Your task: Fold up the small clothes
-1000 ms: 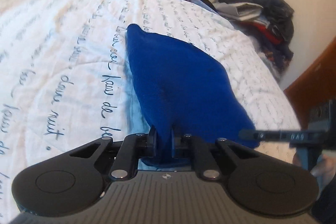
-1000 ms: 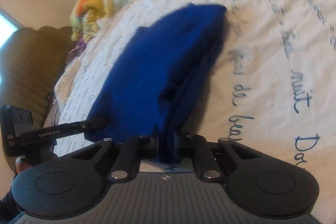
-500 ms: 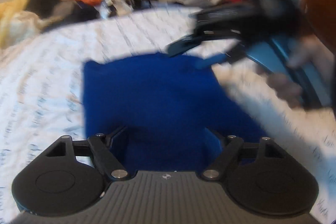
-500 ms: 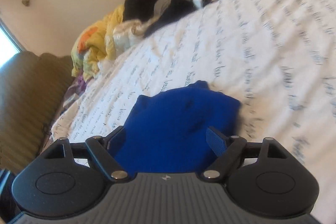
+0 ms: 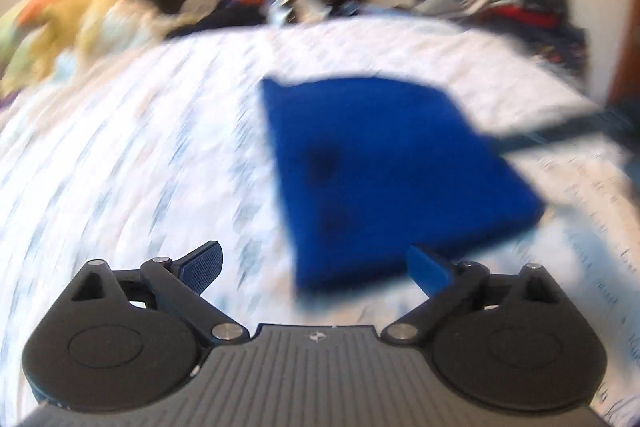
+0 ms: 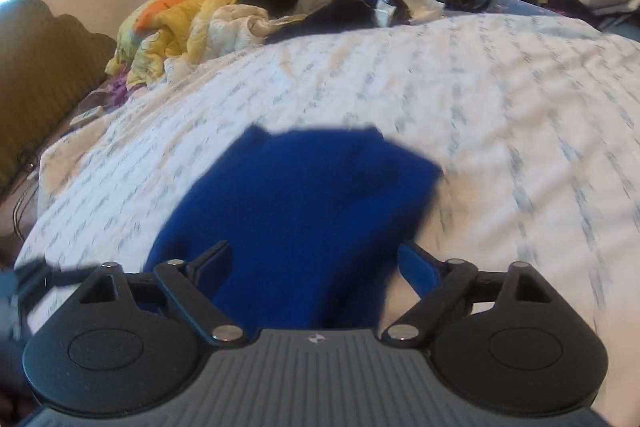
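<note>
Blue cloth (image 5: 384, 163) lies flat on the bed (image 5: 120, 155), folded into a squarish pad, out in the middle of the white printed sheet and well apart from the clutter at the far edge.

Left tool (image 5: 316, 267): jaws wide apart and opening, nothing between the pads, cloth's near edge just ahead and to the right. Right tool (image 6: 316, 267): jaws also wide and opening; the cloth sits in the gap between them, but the pads do not press it, so we count nothing held. In the left view the right tool (image 5: 568, 131) shows as a dark blur at the cloth's far right side.

We judge the step as let go after a fold, then set up the next one. To do it well:
- We clear both tools off the fabric before moving sideways, so a pad does not drag the top layer open.
- We check the edges line up; the far corners look slightly peaked, though the blur makes it hard to tell.
- For the next fold we pinch two corners of one edge, through all layers, and carry them across level.
- We keep it low over the bed so the layers do not slip apart.
</note>
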Demonstrator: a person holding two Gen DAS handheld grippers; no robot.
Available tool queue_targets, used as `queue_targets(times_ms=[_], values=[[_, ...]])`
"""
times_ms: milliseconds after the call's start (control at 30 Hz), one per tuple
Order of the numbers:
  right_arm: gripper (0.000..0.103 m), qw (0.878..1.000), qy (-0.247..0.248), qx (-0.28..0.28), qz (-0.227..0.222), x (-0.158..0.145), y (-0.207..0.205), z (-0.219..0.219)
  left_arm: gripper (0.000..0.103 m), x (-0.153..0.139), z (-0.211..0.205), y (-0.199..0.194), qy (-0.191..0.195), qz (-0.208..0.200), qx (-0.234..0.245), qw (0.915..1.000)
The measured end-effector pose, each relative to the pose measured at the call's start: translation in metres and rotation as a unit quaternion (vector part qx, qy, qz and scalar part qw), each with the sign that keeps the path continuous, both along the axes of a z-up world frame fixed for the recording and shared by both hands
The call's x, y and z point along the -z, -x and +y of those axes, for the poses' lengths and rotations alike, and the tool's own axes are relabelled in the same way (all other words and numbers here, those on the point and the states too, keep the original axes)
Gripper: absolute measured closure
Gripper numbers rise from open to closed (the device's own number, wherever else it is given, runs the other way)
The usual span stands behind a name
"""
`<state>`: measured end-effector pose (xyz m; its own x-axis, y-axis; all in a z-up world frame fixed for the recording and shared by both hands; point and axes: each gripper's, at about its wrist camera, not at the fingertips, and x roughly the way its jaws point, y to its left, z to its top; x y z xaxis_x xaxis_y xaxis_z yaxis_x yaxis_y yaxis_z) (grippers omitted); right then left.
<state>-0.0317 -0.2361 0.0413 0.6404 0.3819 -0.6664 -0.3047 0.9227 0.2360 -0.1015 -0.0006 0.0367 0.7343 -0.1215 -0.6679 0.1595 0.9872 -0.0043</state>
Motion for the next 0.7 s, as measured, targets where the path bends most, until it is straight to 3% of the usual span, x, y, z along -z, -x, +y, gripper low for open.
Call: queue_targets(times_ms=[133, 167, 200, 367, 700], values=[[0.011, 0.998, 0.041, 0.025, 0.052, 0.030, 0.045, 0.006, 0.002, 0.014, 0.001, 0.004, 0.018, 0.038, -0.032, 0.9986], [0.009, 0.997, 0.054, 0.032, 0.041, 0.034, 0.053, 0.010, 0.000, 0.016, -0.002, 0.003, 0.010, 0.035, -0.032, 0.9988], [0.000, 0.997, 0.067, 0.038, 0.030, 0.037, 0.059, 0.014, 0.000, 0.017, -0.005, 0.001, -0.005, 0.037, -0.032, 0.9988], [0.000, 0.986, 0.122, 0.105, 0.032, 0.045, 0.056, 0.037, 0.000, 0.020, -0.005, -0.010, -0.010, 0.038, -0.050, 0.9980], [0.000, 0.982, 0.126, 0.132, 0.054, 0.043, 0.049, 0.045, 0.000, 0.015, -0.007, -0.007, -0.010, 0.059, -0.064, 0.9962]])
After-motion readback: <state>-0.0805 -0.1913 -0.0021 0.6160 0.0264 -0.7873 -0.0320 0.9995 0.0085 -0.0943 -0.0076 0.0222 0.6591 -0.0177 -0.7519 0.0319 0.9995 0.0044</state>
